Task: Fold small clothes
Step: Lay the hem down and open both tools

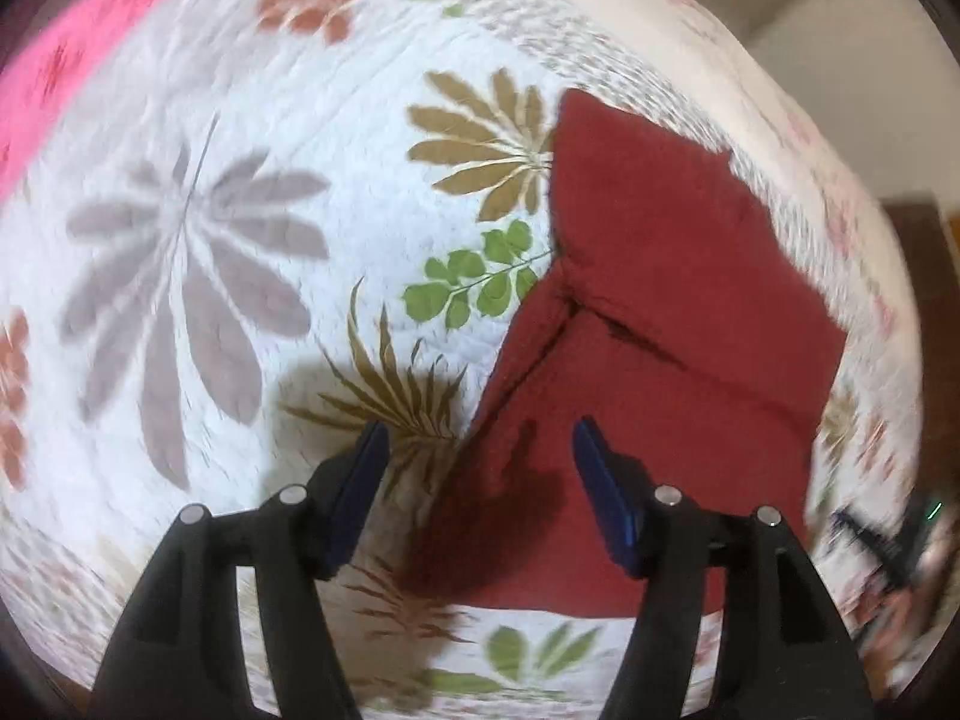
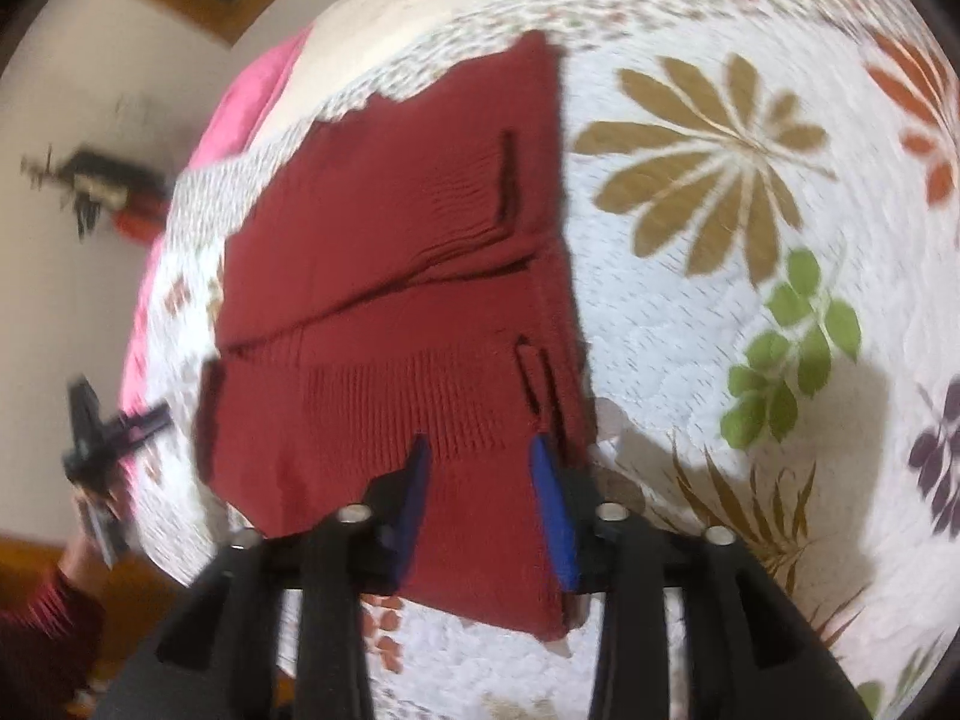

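A: Start with the left wrist view. What did it show?

B: The left hand-held gripper (image 1: 480,438) stood wide, with nothing between its blue fingers (image 1: 360,480). It hovered over the near left edge of a dark red knit garment (image 1: 660,300) lying on a bed quilt (image 1: 240,180) printed with leaves. From the middle of that view, the garment ran from about six o'clock up to one o'clock, already doubled over, with a fold line crossing it.

A: Anything else there?

B: A pink cloth (image 1: 78,42) at ten o'clock, and a bit of the other tool at four o'clock, too blurred to describe.

A: And the right wrist view?

B: The right hand-held gripper (image 2: 480,450) was parted more narrowly, also empty. Both tips sat above the garment's (image 2: 390,240) ribbed near part; I couldn't tell whether they touched it. The garment filled the centre, reaching to eleven o'clock, with the quilt (image 2: 750,300) bare towards three o'clock. At eight o'clock the person's hand (image 2: 96,516) held the left tool, well apart from the cloth.

A: Which step was that, in your view?

B: I'd judge one fold was laid and neither tool had a grip, so it was the pause ahead of another fold, or a smoothing pass.

A: What would the next move need?

B: Probably closing on the near edge through all layers, then carrying it over evenly, so that the knit doesn't slide or bunch.
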{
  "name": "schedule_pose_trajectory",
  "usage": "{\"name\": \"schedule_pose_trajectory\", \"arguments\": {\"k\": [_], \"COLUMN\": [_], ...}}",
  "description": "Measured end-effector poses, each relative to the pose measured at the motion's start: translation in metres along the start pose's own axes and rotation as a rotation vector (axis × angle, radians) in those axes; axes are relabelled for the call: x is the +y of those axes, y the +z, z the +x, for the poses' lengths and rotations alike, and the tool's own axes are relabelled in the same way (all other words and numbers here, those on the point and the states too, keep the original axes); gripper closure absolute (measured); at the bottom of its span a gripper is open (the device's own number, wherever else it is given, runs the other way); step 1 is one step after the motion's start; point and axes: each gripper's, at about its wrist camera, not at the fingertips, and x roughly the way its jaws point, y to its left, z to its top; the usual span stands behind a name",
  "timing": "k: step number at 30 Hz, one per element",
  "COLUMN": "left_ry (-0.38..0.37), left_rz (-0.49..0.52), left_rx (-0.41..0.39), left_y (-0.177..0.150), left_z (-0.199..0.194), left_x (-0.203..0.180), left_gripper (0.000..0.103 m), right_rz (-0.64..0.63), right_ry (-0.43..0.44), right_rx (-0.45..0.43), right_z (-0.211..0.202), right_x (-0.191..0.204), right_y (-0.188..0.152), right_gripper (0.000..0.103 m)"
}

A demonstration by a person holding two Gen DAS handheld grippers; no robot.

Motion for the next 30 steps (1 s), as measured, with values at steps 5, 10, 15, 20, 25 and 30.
{"name": "schedule_pose_trajectory", "arguments": {"k": [5,10,15,20,25,30], "left_ry": [0.061,0.064,0.088,0.114,0.124,0.101], "left_rz": [0.192,0.265,0.361,0.394,0.381,0.412], "left_rx": [-0.008,0.009,0.017,0.057,0.073,0.019], "left_y": [0.004,0.015,0.022,0.025,0.028,0.021], "left_z": [0.015,0.037,0.055,0.077,0.087,0.074], "left_x": [-0.029,-0.04,-0.061,-0.07,-0.071,-0.072], "left_gripper": [0.036,0.036,0.036,0.053,0.096,0.097], "right_rz": [-0.102,-0.1,-0.12,-0.121,-0.157,-0.194], "right_ry": [-0.065,-0.061,-0.071,-0.066,-0.072,-0.079], "right_rx": [0.021,0.033,0.044,0.037,0.037,0.036], "right_z": [0.02,0.034,0.041,0.044,0.047,0.051], "right_x": [0.018,0.02,0.023,0.025,0.028,0.029], "right_y": [0.005,0.008,0.008,0.012,0.014,0.02], "right_gripper": [0.05,0.049,0.049,0.046,0.037,0.035]}}
